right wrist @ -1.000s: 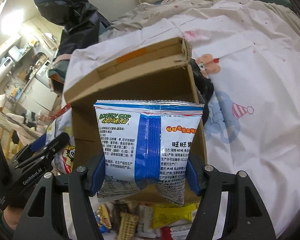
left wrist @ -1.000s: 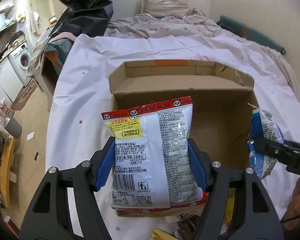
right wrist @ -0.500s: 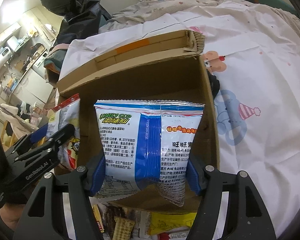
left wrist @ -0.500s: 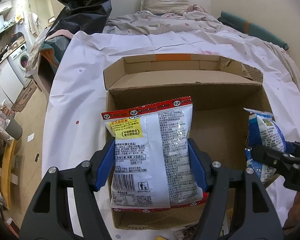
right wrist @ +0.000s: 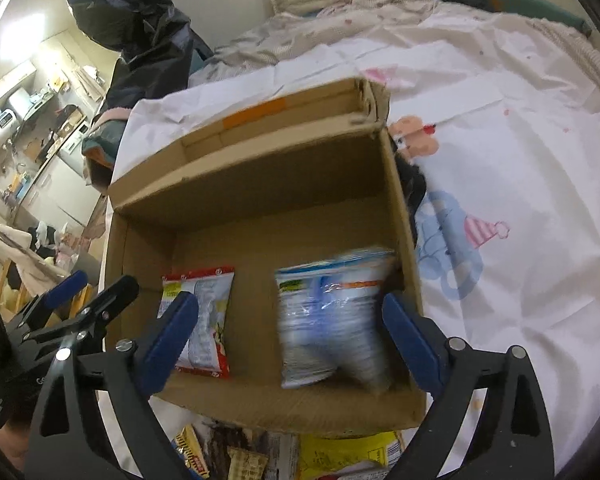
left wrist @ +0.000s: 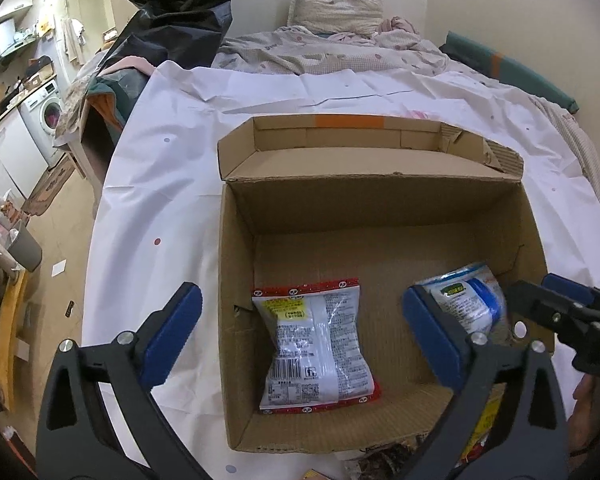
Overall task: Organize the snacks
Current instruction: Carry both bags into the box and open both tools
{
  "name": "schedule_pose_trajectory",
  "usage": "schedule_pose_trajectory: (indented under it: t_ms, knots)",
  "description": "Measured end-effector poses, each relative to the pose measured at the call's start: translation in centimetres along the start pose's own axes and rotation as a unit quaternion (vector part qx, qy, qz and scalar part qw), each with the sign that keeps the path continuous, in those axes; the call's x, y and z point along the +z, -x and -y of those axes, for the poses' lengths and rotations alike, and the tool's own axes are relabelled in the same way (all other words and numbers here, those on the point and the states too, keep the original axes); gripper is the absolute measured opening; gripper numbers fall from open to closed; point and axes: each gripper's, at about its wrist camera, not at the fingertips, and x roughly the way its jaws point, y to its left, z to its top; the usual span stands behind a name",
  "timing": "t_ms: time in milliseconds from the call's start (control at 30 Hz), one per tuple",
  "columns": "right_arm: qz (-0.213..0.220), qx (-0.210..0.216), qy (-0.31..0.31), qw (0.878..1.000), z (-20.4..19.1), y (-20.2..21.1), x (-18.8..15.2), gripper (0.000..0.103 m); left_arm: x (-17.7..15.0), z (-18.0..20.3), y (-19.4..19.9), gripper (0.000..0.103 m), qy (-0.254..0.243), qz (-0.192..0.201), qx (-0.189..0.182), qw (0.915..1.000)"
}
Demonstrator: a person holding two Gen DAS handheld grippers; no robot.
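An open cardboard box [left wrist: 380,208] [right wrist: 260,184] sits on the white sheet. A red-edged white snack bag [left wrist: 318,346] [right wrist: 204,308] lies on the box floor at the left. A blue and white snack bag [left wrist: 466,300] [right wrist: 332,316] is at the box's right wall, blurred in the right wrist view. My left gripper [left wrist: 300,334] is open and empty above the red-edged bag. My right gripper [right wrist: 292,340] is open and empty above the blue bag; its fingers [left wrist: 540,312] show in the left wrist view.
Several loose snack packets [right wrist: 284,456] lie on the sheet in front of the box. A rumpled bed with a pillow [left wrist: 336,12] is behind. A black plastic bag [left wrist: 172,8] and a washing machine [left wrist: 44,112] are at the left, past the sheet's edge.
Both grippers have opened and let go of their bags. The red-edged bag and the blue bag have dropped into the box.
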Motion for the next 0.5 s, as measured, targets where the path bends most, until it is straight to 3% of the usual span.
schedule_pose_trajectory:
  t_ms: [500]
  knots:
    - [-0.002, 0.008, 0.015, 1.0, -0.7, 0.6, 0.1, 0.096, -0.3, -0.3, 1.4, 0.099, 0.002, 0.016, -0.001, 0.9999]
